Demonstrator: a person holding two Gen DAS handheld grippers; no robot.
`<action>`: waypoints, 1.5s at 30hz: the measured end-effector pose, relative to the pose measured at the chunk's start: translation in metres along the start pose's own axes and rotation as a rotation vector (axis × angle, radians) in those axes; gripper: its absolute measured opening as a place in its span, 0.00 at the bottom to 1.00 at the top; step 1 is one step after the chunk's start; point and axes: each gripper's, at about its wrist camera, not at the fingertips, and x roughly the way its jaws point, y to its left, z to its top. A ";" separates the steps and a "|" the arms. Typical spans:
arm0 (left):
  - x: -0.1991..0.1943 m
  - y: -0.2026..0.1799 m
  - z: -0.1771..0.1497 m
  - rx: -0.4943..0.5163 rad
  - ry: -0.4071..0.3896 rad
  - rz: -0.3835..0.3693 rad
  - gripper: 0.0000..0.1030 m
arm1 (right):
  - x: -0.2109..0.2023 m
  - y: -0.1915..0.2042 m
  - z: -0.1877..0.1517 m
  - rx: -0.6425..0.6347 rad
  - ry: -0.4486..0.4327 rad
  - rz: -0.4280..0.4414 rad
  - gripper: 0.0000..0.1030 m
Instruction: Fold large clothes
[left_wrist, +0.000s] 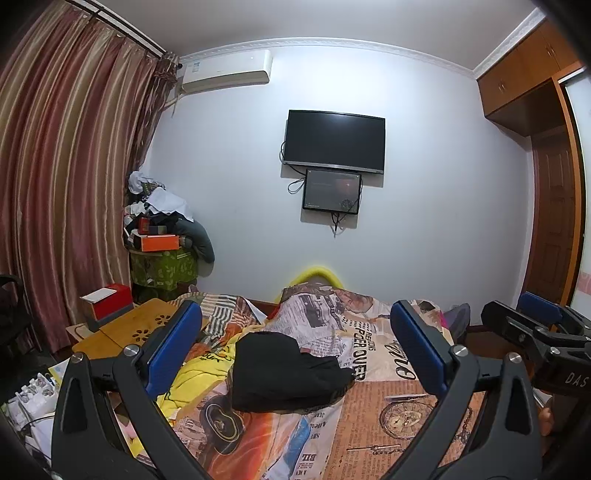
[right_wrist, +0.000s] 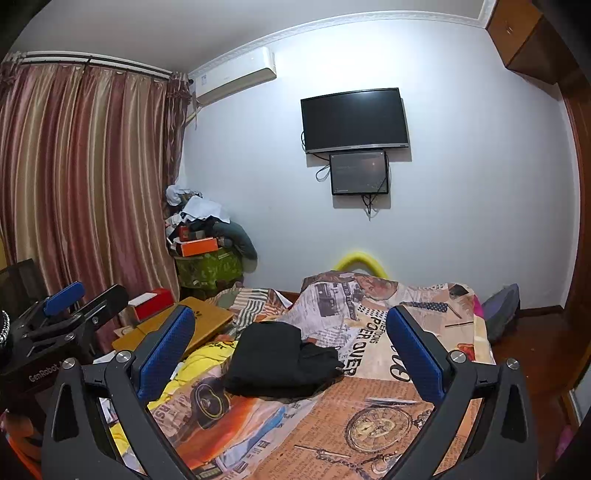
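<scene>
A black garment (left_wrist: 284, 373) lies folded in a lump on the bed's newspaper-print cover (left_wrist: 388, 417); it also shows in the right wrist view (right_wrist: 280, 362). A yellow garment (left_wrist: 199, 373) lies crumpled just left of it, also seen in the right wrist view (right_wrist: 192, 369). My left gripper (left_wrist: 295, 332) is open and empty, held above the bed short of the black garment. My right gripper (right_wrist: 291, 332) is open and empty, likewise short of the garment. The right gripper shows at the right edge of the left wrist view (left_wrist: 539, 332), and the left gripper shows at the left of the right wrist view (right_wrist: 66, 317).
A wooden lap desk (left_wrist: 136, 325) with a red box (left_wrist: 110, 299) stands left of the bed. A pile of clutter (left_wrist: 159, 229) fills the corner by the curtains (left_wrist: 62, 177). A TV (left_wrist: 334, 140) hangs on the far wall. A wardrobe (left_wrist: 535, 81) is at right.
</scene>
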 end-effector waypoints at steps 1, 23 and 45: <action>0.000 -0.001 0.000 0.002 0.001 -0.003 0.99 | -0.001 -0.001 0.001 0.001 0.003 0.000 1.00; 0.008 -0.013 -0.005 0.035 0.020 0.000 0.99 | 0.000 -0.005 0.004 0.012 0.034 0.000 1.00; 0.013 -0.011 -0.006 0.024 0.043 -0.030 0.99 | 0.001 -0.010 0.004 0.018 0.041 -0.006 1.00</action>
